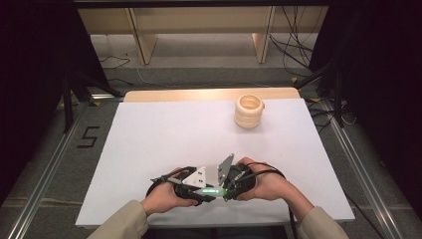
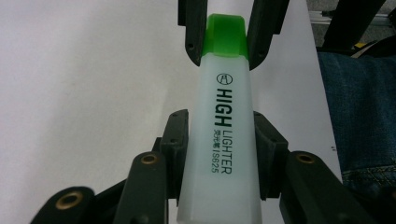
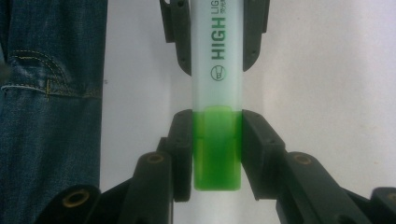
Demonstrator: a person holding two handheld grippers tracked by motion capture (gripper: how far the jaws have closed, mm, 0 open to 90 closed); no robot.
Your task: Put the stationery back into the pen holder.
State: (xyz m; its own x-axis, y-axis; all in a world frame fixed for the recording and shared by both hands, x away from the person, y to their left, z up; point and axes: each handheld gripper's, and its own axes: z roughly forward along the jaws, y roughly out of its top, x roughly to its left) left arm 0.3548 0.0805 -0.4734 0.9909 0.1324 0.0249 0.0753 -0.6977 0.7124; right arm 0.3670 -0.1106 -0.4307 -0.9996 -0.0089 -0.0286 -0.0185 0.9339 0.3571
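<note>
"HIGH LIGHTER" print on highlighter [image 2: 223, 140]

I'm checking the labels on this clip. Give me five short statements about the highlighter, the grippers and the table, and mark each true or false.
1. The left gripper is shut on the highlighter body. True.
2. The right gripper is open and holds nothing. False: its jaws are shut on the green cap.
3. The cap is already off the highlighter. False: it still sits on the end of the body.
4. A cream ring stack stands at the far right of the table, apart from both grippers. True.
5. The print on the highlighter is red. False: it is dark green and reads HIGH LIGHTER.
</note>
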